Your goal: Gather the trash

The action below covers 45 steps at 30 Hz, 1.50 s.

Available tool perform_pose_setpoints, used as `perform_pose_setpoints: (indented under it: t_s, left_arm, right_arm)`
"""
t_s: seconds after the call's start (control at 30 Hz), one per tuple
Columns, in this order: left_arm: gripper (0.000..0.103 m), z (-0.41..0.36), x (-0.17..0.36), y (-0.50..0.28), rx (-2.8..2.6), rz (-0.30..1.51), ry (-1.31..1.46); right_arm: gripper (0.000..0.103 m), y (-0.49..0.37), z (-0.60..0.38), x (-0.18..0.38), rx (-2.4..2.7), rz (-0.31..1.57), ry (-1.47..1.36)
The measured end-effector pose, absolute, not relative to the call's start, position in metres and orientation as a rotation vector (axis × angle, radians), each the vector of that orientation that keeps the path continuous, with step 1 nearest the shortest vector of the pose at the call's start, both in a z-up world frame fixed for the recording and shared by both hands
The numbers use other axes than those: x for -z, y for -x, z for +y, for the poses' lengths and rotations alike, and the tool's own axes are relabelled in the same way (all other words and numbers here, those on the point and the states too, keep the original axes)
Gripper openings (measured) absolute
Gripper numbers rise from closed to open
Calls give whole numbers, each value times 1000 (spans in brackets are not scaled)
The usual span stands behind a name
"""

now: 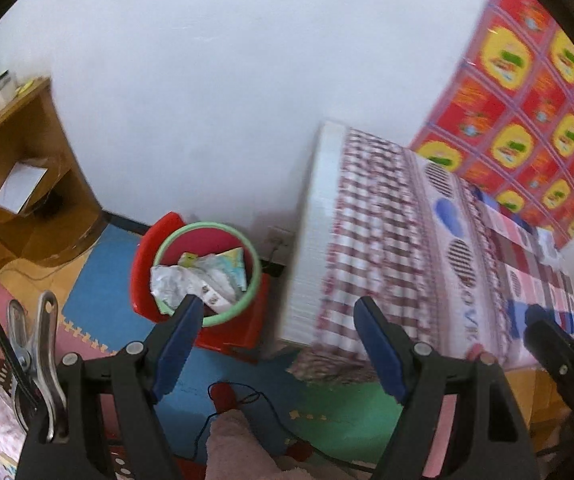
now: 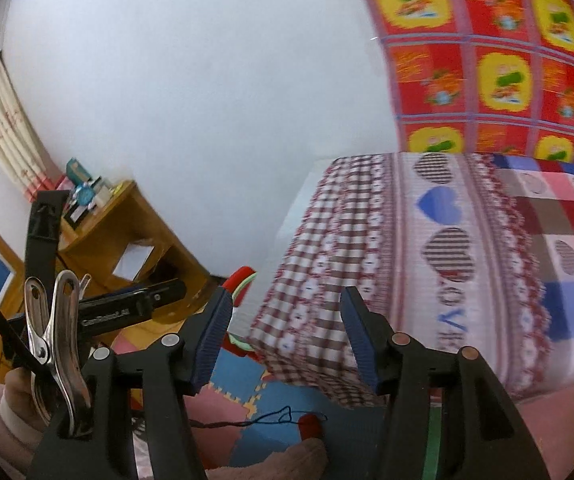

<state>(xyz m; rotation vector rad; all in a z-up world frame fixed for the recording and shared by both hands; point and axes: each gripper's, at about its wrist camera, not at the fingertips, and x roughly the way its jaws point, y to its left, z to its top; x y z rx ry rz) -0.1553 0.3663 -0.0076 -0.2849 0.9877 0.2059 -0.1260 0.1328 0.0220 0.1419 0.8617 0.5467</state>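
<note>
Checked bed, blurry wooden desk

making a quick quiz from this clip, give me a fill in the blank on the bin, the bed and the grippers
1. The crumpled paper lies inside the red bin with the ____ rim.
2. The bin stands on the floor beside the ____.
3. Nothing sits between the fingers of the left hand-held gripper, so it is ____.

Missing words: green; bed; open

Open left tool, trash-filled red bin, checked bed
</note>
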Motion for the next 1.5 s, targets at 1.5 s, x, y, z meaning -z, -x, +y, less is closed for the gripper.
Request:
perform_pose_setpoints:
  t_s: [1.5]
  left_arm:
    - [81,-32,2,-26,360,1028,106]
  right_arm:
    - [57,74,-250,-34,56,819,-317]
